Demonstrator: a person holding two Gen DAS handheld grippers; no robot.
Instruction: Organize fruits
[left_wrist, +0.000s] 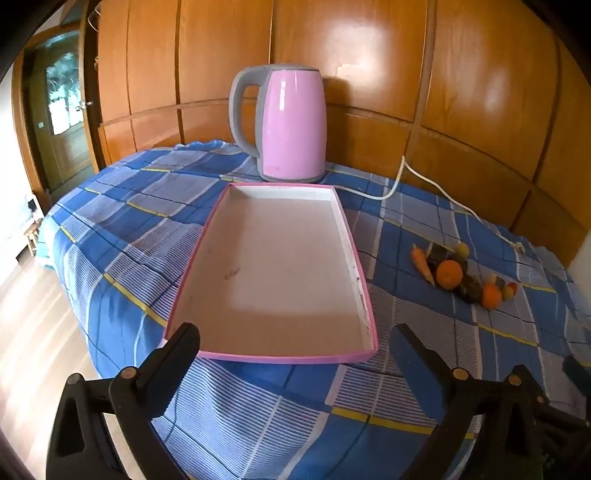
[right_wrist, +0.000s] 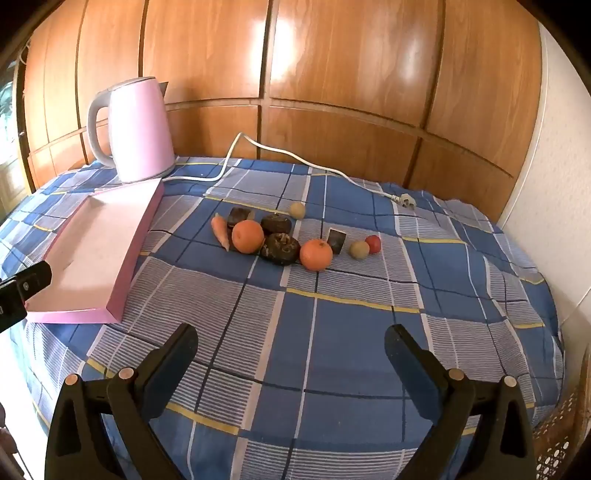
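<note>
Left wrist view:
Left gripper (left_wrist: 295, 354): jaws spread wide, nothing between them, hanging over the near end of the tray.
Tray (left_wrist: 364, 284): shallow pink-edged box with a white inside, no fruit in it, lying on the blue checked cloth (left_wrist: 122, 229).
Kettle (left_wrist: 291, 125): pink with a grey handle, right behind the tray's far end.
Fruit pile (left_wrist: 461, 273): off to the right of the tray, well apart from it; oranges, a carrot and some dark lumps.

Right wrist view:
Right gripper (right_wrist: 291, 350): also wide open and holding nothing, above bare cloth.
Oranges: one (right_wrist: 248, 236) beside the carrot (right_wrist: 220, 230), the other (right_wrist: 316, 254) further right.
Dark pieces (right_wrist: 280, 248): bunched between the oranges, touching them.
Small stuff: two pale balls (right_wrist: 359, 250) and a little red one (right_wrist: 373, 243) at the right end.
Cord (right_wrist: 314, 166): white, runs from the kettle to a loose plug (right_wrist: 405, 201) on the cloth.
</note>
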